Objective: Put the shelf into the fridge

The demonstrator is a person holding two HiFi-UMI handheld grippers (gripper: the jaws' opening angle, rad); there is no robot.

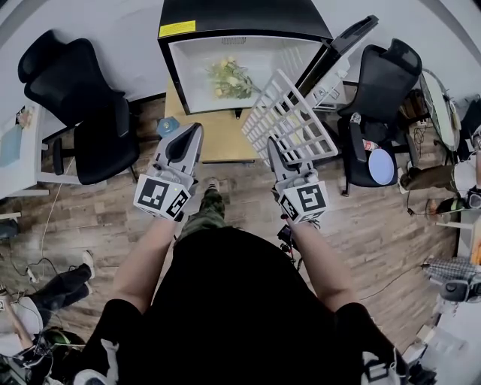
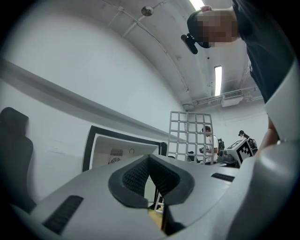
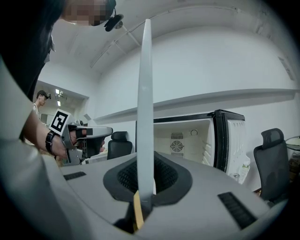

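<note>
Right in front of the open mini fridge (image 1: pixel 244 19), the white grid shelf (image 1: pixel 289 120) is held up tilted, not yet inside.
Its near edge is pinched by the right gripper (image 1: pixel 276 153), while the left gripper (image 1: pixel 186 143) is pressed together on nothing, just off to the shelf's left.

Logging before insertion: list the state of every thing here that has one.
fridge door: open.
shelf: outside the fridge, tilted, held at one edge.
right gripper: shut on the shelf.
left gripper: shut, empty.
</note>
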